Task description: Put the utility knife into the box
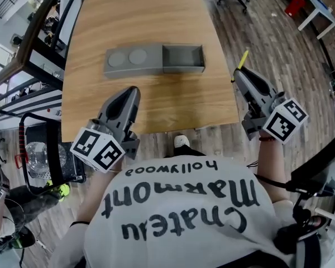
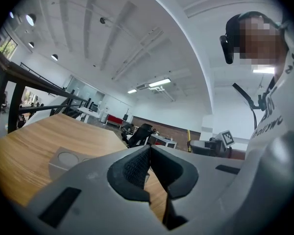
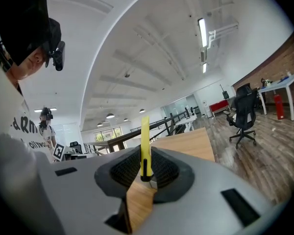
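The yellow utility knife [image 1: 243,60] is gripped upright in the right claw [image 1: 238,74], which is held just off the desk's [image 1: 156,21] right edge near the near right corner, so the pickup is judged done. The grey box [image 1: 183,68] is seen mid-desk with its open compartment empty, so carrying over and release are left. The left claw [image 1: 133,91] is closed on nothing above the near edge.

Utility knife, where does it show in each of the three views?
Head view: utility knife sticks out of the right gripper, off the table's right edge.
Left gripper view: probably the thin yellow sliver, mid-right.
Right gripper view: upright at centre, clamped between the jaws.
Shared landmark: wooden table.
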The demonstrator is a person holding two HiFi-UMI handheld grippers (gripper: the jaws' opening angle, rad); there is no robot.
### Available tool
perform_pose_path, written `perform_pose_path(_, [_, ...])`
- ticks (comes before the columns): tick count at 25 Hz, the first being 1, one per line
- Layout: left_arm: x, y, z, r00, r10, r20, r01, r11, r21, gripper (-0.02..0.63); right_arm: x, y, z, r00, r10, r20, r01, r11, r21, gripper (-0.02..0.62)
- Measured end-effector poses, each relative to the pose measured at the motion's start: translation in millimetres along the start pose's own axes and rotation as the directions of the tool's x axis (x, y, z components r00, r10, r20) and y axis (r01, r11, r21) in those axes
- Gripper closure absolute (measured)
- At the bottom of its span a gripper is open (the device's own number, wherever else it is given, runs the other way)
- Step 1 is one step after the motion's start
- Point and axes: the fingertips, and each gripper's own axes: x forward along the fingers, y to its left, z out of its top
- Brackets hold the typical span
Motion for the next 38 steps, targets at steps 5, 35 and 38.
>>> perform_pose_path(5, [15.3, 21.7, -5.7, 1.000, 0.018, -0.005, -0.018, 1.000, -0.003, 0.600, 35.0, -18.6, -12.2, 0.999, 0.013, -0.051, -0.014, 0.999, -0.032, 0.526])
perform_pose_path(35, [23.9, 79.7, -13.6, 0.954, 0.301, 0.003, -0.301, 0.953, -0.029, 0.599, 145.3, -71.8, -34.4, 0.958, 0.222, -0.181, -0.235, 0.971, -0.050, 0.526])
perform_pose_path(38, [24.1, 84.0, -20.7, 0.951, 0.309, -0.011, -0.309, 0.951, -0.027, 0.598, 150.6, -75.8, -47.4, 0.953, 0.227, -0.203, -0.239, 0.970, -0.037, 0.526])
